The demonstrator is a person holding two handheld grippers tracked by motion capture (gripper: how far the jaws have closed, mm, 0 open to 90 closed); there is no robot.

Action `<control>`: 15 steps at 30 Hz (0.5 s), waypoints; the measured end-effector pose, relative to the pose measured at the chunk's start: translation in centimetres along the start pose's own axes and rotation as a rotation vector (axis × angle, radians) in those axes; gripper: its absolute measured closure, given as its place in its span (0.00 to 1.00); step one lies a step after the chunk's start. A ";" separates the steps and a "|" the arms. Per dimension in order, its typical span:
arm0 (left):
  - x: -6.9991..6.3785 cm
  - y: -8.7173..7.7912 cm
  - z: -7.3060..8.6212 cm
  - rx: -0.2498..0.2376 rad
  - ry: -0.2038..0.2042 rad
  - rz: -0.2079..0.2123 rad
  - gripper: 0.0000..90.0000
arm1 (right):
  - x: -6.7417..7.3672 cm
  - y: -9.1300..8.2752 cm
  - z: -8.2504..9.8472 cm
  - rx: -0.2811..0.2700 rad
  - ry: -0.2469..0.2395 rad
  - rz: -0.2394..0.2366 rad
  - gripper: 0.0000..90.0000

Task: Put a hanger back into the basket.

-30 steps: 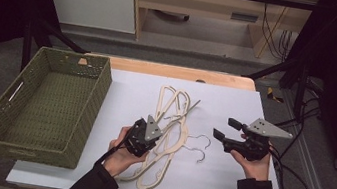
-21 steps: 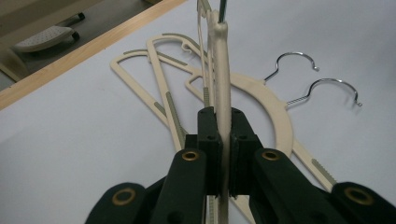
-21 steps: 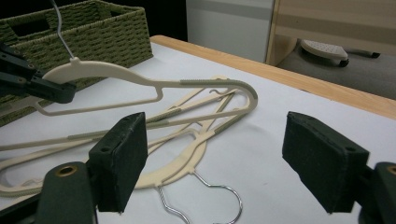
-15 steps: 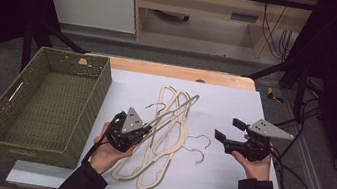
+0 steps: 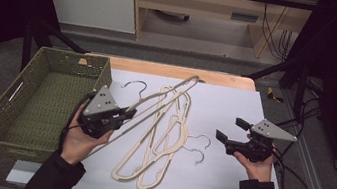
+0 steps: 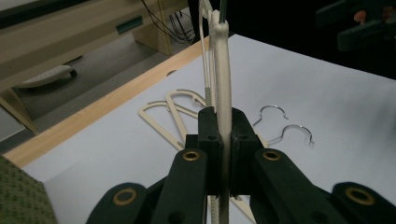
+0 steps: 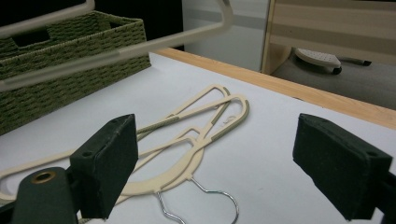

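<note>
My left gripper (image 5: 127,113) is shut on a cream hanger (image 5: 166,96) and holds it tilted up above the white table (image 5: 236,99), beside the basket. In the left gripper view its jaws (image 6: 223,120) pinch the hanger's bar (image 6: 222,70). Two more cream hangers (image 5: 164,144) lie flat in the middle, their wire hooks (image 5: 200,140) pointing right. My right gripper (image 5: 231,129) hovers right of them. Its jaws have just been opening wider, and nothing is between its pads (image 7: 109,161). The flat hangers (image 7: 210,116) lie ahead of it.
A green woven basket (image 5: 1,115) stands at the table's left and appears as a basket (image 7: 70,60) in the right gripper view. A wooden strip (image 5: 175,71) edges the far side. Cables (image 5: 289,183) trail off the right edge.
The left gripper has risen and moved left toward the basket, lifting one hanger off the pile. The right gripper's jaws have spread wider; that hand has stayed put.
</note>
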State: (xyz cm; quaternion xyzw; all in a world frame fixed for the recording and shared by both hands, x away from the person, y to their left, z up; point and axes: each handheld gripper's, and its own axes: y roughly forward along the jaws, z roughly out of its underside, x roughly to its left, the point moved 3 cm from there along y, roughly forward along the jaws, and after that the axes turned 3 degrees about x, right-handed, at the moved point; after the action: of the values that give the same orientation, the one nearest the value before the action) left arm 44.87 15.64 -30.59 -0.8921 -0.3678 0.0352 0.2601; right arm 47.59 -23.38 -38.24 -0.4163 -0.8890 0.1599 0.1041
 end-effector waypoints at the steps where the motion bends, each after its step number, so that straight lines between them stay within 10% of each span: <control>1: 0.5 -0.5 -0.2 -0.002 0.004 -0.008 0.95 | 0.0 0.0 0.0 -0.001 0.002 0.001 0.16; 15: 8.1 -6.0 -0.2 0.004 0.001 -0.115 0.95 | 0.1 -0.1 -0.1 -0.004 0.003 -0.002 0.14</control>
State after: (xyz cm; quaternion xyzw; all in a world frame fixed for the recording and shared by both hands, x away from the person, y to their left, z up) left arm 46.97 24.54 -26.44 -0.8690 -0.4182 0.0202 0.2636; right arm 47.52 -23.37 -38.16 -0.4158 -0.8896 0.1576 0.1046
